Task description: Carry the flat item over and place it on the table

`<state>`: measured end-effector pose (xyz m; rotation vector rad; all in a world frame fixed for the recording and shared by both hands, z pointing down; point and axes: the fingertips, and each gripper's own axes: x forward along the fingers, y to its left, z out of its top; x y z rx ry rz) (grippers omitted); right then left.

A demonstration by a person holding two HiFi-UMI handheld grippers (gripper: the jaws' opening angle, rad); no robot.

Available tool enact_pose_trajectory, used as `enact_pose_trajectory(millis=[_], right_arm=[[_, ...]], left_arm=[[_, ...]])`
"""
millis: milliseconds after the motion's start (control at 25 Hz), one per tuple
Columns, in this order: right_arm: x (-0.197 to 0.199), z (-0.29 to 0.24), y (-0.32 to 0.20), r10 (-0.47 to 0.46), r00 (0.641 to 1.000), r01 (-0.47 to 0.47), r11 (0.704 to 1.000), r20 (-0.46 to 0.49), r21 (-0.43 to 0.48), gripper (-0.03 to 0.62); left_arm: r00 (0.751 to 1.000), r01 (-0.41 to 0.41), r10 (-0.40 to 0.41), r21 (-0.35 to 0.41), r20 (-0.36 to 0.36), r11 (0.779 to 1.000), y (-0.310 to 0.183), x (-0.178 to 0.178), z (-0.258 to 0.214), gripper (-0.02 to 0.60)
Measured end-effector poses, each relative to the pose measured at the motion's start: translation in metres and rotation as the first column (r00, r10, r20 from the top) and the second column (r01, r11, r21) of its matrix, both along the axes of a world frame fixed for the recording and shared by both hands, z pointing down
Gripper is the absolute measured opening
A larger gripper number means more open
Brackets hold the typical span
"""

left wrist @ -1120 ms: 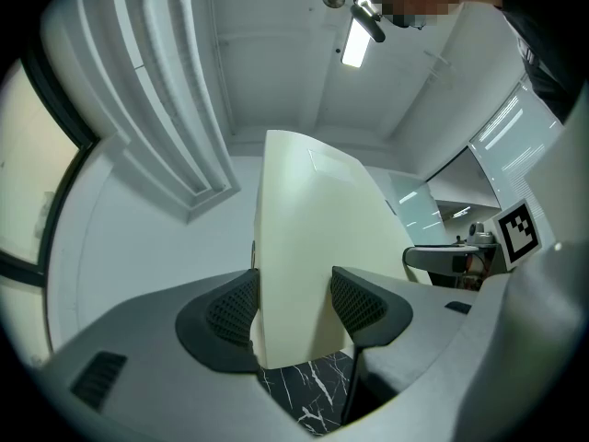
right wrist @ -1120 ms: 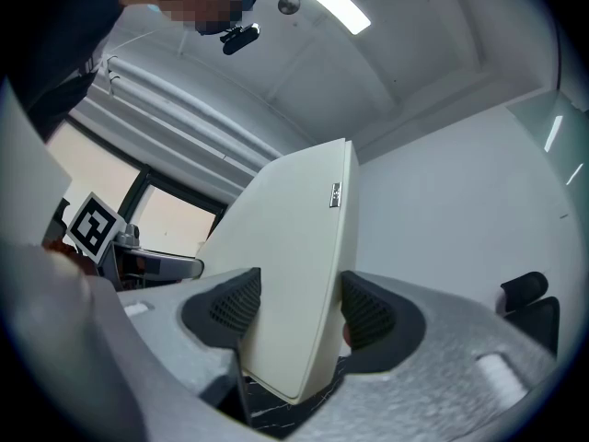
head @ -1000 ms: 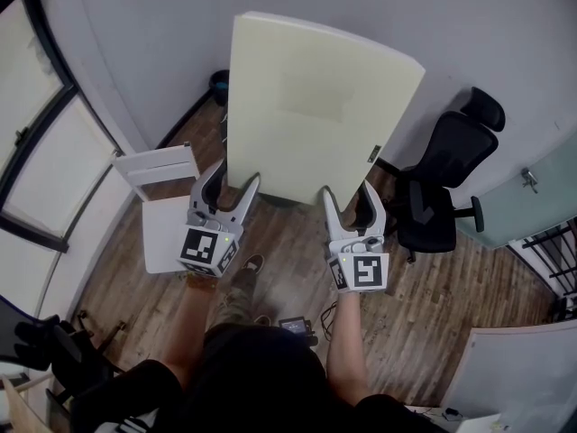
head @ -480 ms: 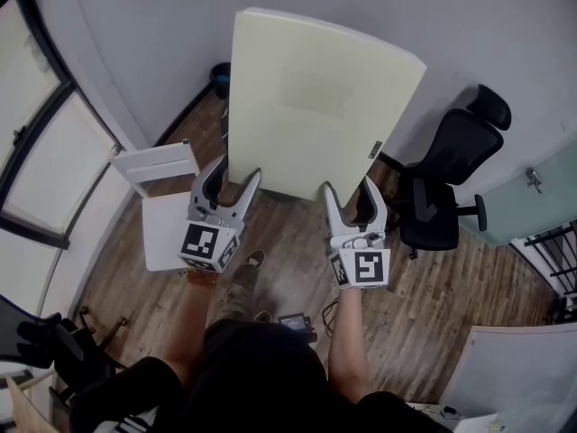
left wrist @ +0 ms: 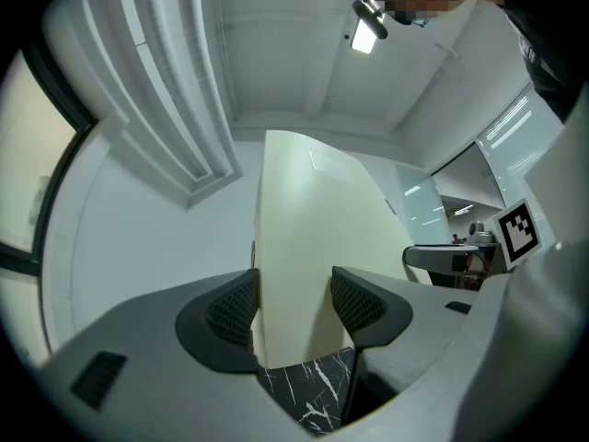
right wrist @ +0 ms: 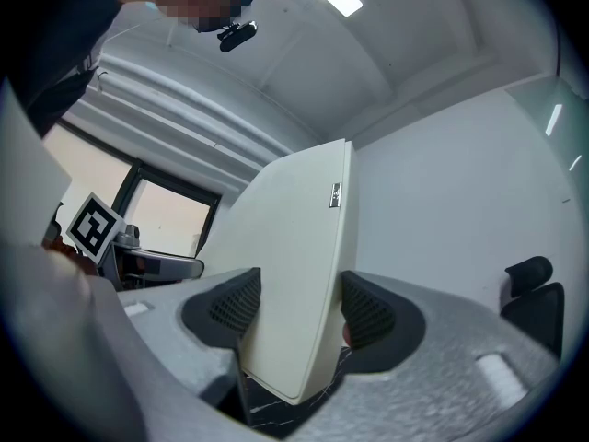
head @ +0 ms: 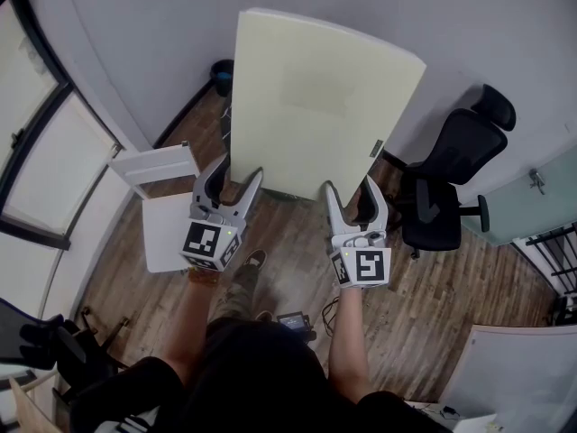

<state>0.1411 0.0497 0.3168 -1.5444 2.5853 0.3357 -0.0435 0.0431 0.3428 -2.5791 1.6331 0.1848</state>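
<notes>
- Above the wooden floor (head: 407,307), a large cream board (head: 315,97) stands upright in front of the person, its lower edge caught by both grippers and its top towards the grey wall (head: 144,34).
- Left gripper (head: 236,175): its jaws are closed on the board near the lower left corner. Its own view shows the panel sitting between the two ribbed pads (left wrist: 232,308).
- Right gripper (head: 351,186): its jaws clamp the board near the lower right corner, with a pad pressed to each face.
- A small label (head: 376,149) sits on the board's right edge.
- A black office chair (head: 446,183) stands just right of the board, by the wall.
- A white chair (head: 162,210) stands to the left, near the window (head: 41,152).
</notes>
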Motion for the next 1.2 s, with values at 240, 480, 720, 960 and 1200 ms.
enact_pose_trajectory(millis=[240,480,720,960,1200], right_arm=[[-0.001,0.008,-0.017,0.0,1.0,0.0,1.0,-0.002,-0.016,0.272],[-0.006,0.017,-0.041,-0.002,1.0,0.002,0.999,-0.006,-0.041,0.272],[-0.006,0.027,-0.051,0.001,1.0,-0.002,0.998,-0.013,-0.064,0.272],[-0.006,0.041,-0.062,0.004,1.0,-0.006,0.995,-0.02,-0.098,0.272],[-0.006,0.05,-0.076,0.007,1.0,-0.01,0.993,-0.02,-0.121,0.272]], left_arm=[[1.0,-0.004,0.004,-0.019,-0.002,1.0,-0.017,0.0,0.009,0.253],[1.0,-0.004,0.004,-0.051,-0.009,0.999,-0.041,-0.005,0.02,0.253],[1.0,-0.009,0.008,-0.077,-0.015,0.997,-0.052,-0.005,0.032,0.253],[1.0,-0.011,0.008,-0.107,-0.021,0.994,-0.061,-0.005,0.046,0.253],[0.999,-0.014,0.01,-0.135,-0.031,0.991,-0.076,-0.005,0.057,0.253]])
